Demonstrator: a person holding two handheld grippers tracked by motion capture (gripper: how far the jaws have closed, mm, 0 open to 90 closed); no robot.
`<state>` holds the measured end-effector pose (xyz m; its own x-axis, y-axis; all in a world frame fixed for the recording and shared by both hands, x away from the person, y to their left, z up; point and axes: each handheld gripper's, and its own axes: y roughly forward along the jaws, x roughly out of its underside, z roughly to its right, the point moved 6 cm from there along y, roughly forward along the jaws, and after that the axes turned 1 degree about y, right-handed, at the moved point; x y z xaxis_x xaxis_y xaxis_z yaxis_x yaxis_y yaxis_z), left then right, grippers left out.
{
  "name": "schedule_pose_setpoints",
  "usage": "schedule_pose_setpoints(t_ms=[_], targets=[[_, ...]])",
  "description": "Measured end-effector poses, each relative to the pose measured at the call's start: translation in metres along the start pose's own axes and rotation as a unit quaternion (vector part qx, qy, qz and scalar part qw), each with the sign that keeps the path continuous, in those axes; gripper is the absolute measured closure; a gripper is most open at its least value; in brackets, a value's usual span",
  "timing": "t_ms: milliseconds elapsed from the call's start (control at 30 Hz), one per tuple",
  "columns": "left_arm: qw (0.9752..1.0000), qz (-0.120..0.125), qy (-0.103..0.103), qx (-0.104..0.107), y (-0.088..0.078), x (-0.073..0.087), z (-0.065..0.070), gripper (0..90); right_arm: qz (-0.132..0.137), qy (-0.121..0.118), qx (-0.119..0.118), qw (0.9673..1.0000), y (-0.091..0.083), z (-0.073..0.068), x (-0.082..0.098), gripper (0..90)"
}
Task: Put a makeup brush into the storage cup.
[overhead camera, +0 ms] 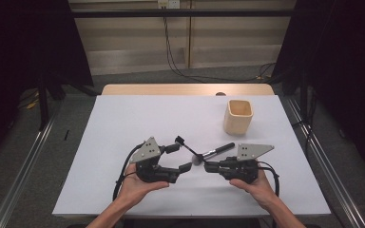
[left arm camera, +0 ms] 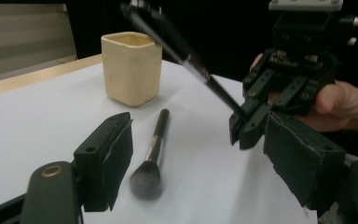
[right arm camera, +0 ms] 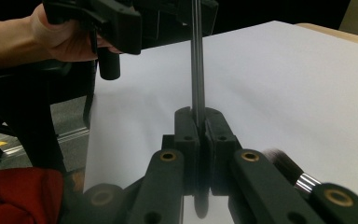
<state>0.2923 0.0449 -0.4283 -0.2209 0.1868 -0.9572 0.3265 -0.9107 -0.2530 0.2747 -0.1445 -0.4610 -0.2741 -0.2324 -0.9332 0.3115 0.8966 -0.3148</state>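
**Thin black brush clamped in right gripper, left gripper open beside it**

High view: white tabletop (overhead camera: pixel 123 123) with broad bare room across left half and far side. Cream square cup (overhead camera: pixel 239 115) upright near far right edge, well apart from both grippers. Left gripper (overhead camera: pixel 183 153) held low at centre near the front edge, jaws spread, nothing between them. Right gripper (overhead camera: pixel 208 166) just right of it, closed on a thin black brush (overhead camera: pixel 189 146) slanting up and left between the two. Powder brush (overhead camera: pixel 215 153) flat on the tabletop, bristles toward the grippers, handle toward the cup.

Left gripper view: own jaws apart with open tabletop between. Powder brush (left arm camera: pixel 152 157) lying just beyond the left jaw, cup (left arm camera: pixel 131 66) behind it, apart. Thin brush (left arm camera: pixel 186 60) tilted across the upper frame, its lower end pinched by the right gripper (left arm camera: pixel 242 133).

Right gripper view: jaws pressed tight on the thin brush (right arm camera: pixel 197 60), handle rising straight up. Left gripper (right arm camera: pixel 121 23) at top, near the handle. Powder brush bristles (right arm camera: pixel 286 165) just right of the jaws. Tabletop edge to the left, floor beyond.
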Motion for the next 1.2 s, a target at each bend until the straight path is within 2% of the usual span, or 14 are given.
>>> schedule_pose_setpoints(t_ms=[33, 100, 133, 167, 267, 500, 733, 900, 1033, 1167, 1200], targets=[[1.0000, -0.002, 0.002, 0.005, 0.004, -0.001, 0.001, 30.3, -0.001, 0.000, 0.000, 1.0000, 0.000, 0.000, 0.000, 85.8], [1.0000, -0.001, 0.006, -0.001, 0.006, -0.002, 0.001, 35.7, -0.002, 0.000, -0.001, 1.0000, 0.001, 0.000, 0.001, 85.8], [1.0000, 0.002, -0.001, -0.002, 0.007, -0.002, 0.002, 35.7, -0.002, 0.000, -0.001, 1.0000, 0.001, 0.000, 0.001, 85.8], [0.9999, 0.005, -0.013, 0.008, 0.009, -0.002, 0.003, 39.0, -0.003, -0.001, -0.002, 1.0000, 0.002, -0.001, 0.001, 85.8], [0.9998, 0.010, -0.014, 0.008, 0.012, 0.000, 0.005, 46.4, -0.003, -0.002, -0.004, 1.0000, 0.002, -0.001, 0.001, 85.8], [0.9996, 0.020, -0.019, 0.006, 0.011, -0.005, 0.004, 52.7, -0.006, -0.006, -0.002, 1.0000, 0.004, -0.002, 0.002, 85.8], [0.9990, 0.031, -0.030, 0.010, 0.010, -0.007, 0.003, 66.8, -0.003, -0.002, -0.007, 1.0000, 0.006, -0.003, 0.003, 85.7], [0.9988, 0.031, -0.037, 0.005, 0.011, -0.006, 0.002, 68.5, -0.003, -0.002, -0.006, 1.0000, 0.007, -0.002, 0.004, 85.7], [0.9979, 0.034, -0.053, 0.017, 0.010, -0.007, 0.002, 72.5, -0.005, -0.002, -0.006, 1.0000, 0.009, -0.002, 0.005, 85.7], [0.9956, 0.042, -0.076, 0.034, 0.010, -0.007, 0.001, 76.5, -0.008, -0.002, -0.009, 0.9999, 0.010, -0.002, 0.006, 85.5], [0.9960, 0.039, -0.073, 0.034, 0.010, -0.007, 0.000, 77.3, -0.009, -0.003, -0.012, 0.9999, 0.011, -0.002, 0.007, 85.6]])
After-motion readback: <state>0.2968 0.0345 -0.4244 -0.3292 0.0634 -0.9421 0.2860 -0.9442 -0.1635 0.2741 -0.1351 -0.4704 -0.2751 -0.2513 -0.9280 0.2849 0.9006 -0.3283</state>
